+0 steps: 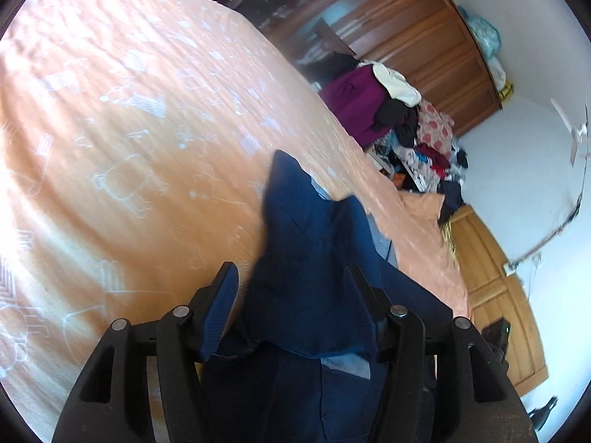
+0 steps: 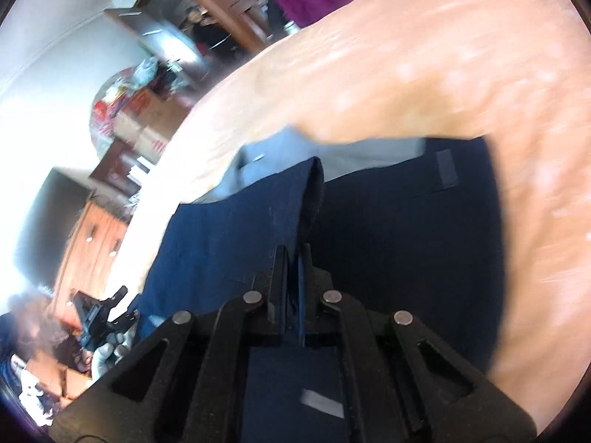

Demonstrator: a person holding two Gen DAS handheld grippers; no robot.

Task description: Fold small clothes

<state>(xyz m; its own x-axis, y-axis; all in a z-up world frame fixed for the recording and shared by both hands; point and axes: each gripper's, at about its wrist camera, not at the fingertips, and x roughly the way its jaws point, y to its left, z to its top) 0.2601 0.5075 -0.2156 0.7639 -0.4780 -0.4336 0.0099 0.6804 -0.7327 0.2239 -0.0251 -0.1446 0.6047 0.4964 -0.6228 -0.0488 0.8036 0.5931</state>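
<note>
A small navy garment (image 1: 314, 229) with a pale blue lining lies partly lifted over the orange printed bedsheet (image 1: 129, 129). My left gripper (image 1: 291, 280) is open, its fingers wide apart. A bunched part of the garment sits between them and rests against the right finger; a gap shows beside the left finger (image 1: 221, 295). In the right wrist view my right gripper (image 2: 293, 254) is shut on a raised fold of the navy garment (image 2: 388, 221), which spreads over the bedsheet (image 2: 406, 74). The left gripper (image 2: 99, 313), held by a gloved hand (image 2: 107, 354), appears at lower left.
A heap of mixed clothes (image 1: 424, 140) sits at the bed's far edge before a brown wardrobe (image 1: 424, 37). A light wooden cabinet (image 1: 491, 295) stands to the right. Cardboard boxes (image 2: 147, 133) and a person (image 2: 203, 26) are beyond the bed.
</note>
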